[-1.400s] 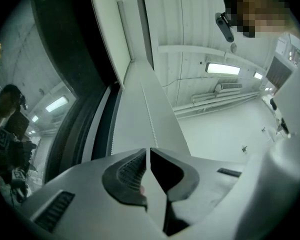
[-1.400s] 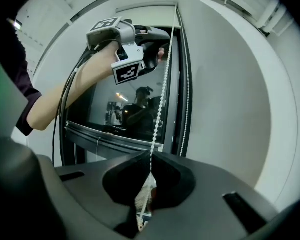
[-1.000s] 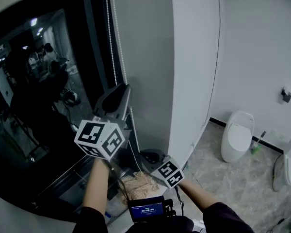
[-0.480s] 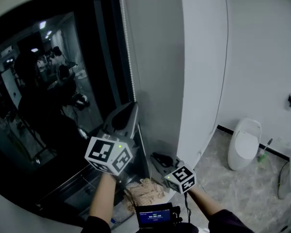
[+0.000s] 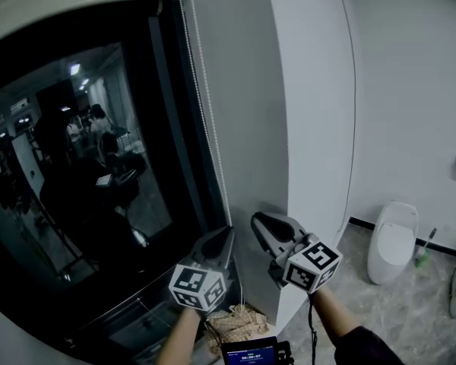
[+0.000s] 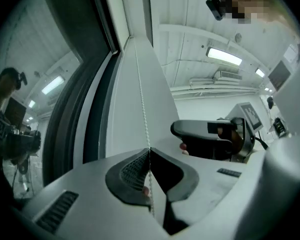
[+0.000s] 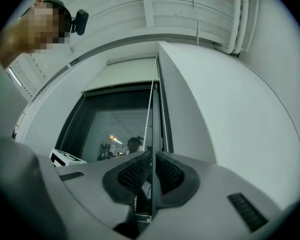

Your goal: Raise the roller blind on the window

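Left gripper [image 5: 226, 236] lower, right gripper [image 5: 260, 220] higher than a second ago. Window [image 5: 83, 188] dark (reflections only); roller blind [image 7: 122, 74] covers its top. Bead chain [image 5: 205, 112] hangs along the right frame. Left jaws clamp it; right jaws a slit apart, not pinching.

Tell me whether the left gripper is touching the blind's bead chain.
Touching. The left gripper view shows the left gripper with jaws closed on the bead chain, which runs straight down between the pads.
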Demonstrator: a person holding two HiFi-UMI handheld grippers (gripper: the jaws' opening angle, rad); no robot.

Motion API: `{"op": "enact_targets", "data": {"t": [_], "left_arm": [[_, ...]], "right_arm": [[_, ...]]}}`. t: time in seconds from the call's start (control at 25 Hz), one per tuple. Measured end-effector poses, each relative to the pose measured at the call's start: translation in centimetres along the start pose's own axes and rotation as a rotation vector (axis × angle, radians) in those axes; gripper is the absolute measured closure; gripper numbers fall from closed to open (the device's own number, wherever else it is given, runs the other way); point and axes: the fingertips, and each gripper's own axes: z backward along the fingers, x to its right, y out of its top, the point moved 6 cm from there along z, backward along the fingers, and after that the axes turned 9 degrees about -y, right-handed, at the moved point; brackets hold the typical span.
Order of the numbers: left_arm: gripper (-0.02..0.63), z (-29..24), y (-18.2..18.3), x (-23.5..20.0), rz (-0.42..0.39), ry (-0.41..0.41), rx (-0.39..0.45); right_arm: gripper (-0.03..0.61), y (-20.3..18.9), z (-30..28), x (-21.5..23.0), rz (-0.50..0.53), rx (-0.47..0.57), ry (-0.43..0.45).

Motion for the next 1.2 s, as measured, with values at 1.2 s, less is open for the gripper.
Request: {"op": "enact_targets", "data": {"t": [1.2], "left_arm": [[0.604, 2.2, 3.2, 1.6, -0.063, 0.110, 0.100]], "right_arm": [[0.571, -1.3, -0.3, -0.9, 0.110, -0.056, -0.011]]}}
